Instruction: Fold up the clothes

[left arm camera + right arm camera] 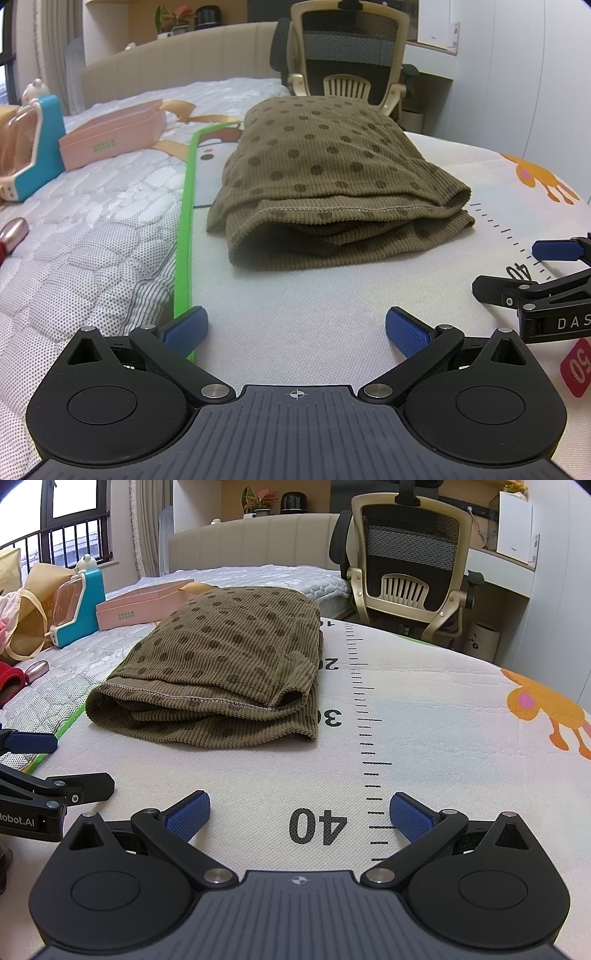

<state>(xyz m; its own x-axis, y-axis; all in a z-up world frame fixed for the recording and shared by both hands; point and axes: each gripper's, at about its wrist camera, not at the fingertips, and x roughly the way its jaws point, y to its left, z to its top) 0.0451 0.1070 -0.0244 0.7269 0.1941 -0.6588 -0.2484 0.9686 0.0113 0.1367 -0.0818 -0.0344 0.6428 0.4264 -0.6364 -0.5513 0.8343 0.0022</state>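
Two cameras look across the same bed, and each one sees a bit more on its own side. On the bed lies a white play mat with a green edge. The right view shows a long black ruler line printed on the mat, with the numbers 30 and 40, and a window with bars far to the left. The left view shows only the end of that ruler at its right side, plus a red tag with 50 on it.

A tan office chair stands behind the bed in both views.

The brown spotted garment lies folded in a thick stack on the mat, out in front of both tools and touching neither. In the right view its edge covers part of the printed numbers.

A pink box and a blue toy sit on the bed to the left.

The left gripper has its jaws spread wide and holds nothing. The right gripper is the same, wide and empty, just above the 40.
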